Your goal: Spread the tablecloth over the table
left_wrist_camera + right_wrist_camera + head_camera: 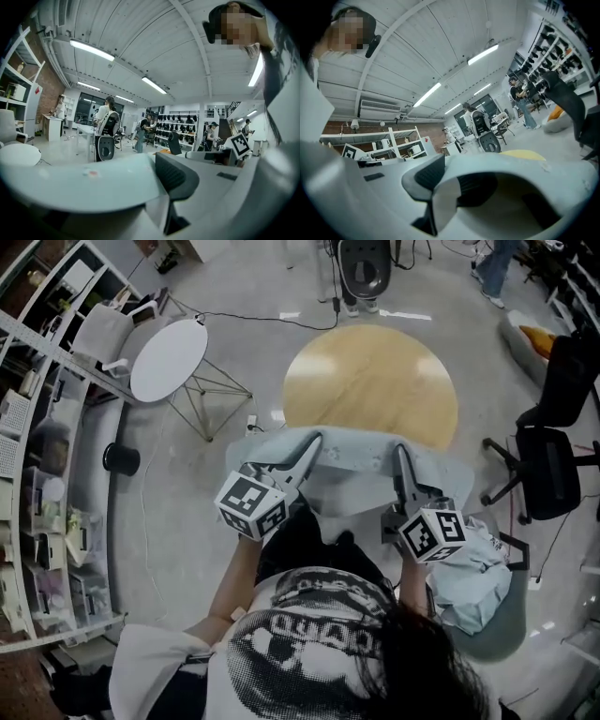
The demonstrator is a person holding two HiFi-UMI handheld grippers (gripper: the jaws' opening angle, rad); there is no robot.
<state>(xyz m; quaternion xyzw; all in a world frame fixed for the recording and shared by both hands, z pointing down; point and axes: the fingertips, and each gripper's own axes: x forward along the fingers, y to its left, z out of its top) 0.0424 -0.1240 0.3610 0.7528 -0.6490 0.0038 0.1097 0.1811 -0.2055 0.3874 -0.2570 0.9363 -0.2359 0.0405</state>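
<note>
Tablecloth [361,465]: pale blue-grey, one edge stretched between both grippers, held over near rim of round wooden table [370,381]; most of tabletop uncovered.
Left gripper [312,444]: jaws narrow, clamped on cloth's left end.
Right gripper [401,456]: jaws pinching cloth's right end.
Person [319,634]: at table's near side, both arms forward.
Surroundings: white side table [169,357] left, black office chair [548,465] right.

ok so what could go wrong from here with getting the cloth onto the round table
The left gripper and right gripper each pinch only an edge of the tablecloth, so a tug could pull it free. Most of the round table is bare; a weak throw may land off-centre. The bunched cloth beside the right gripper might snag.
</note>
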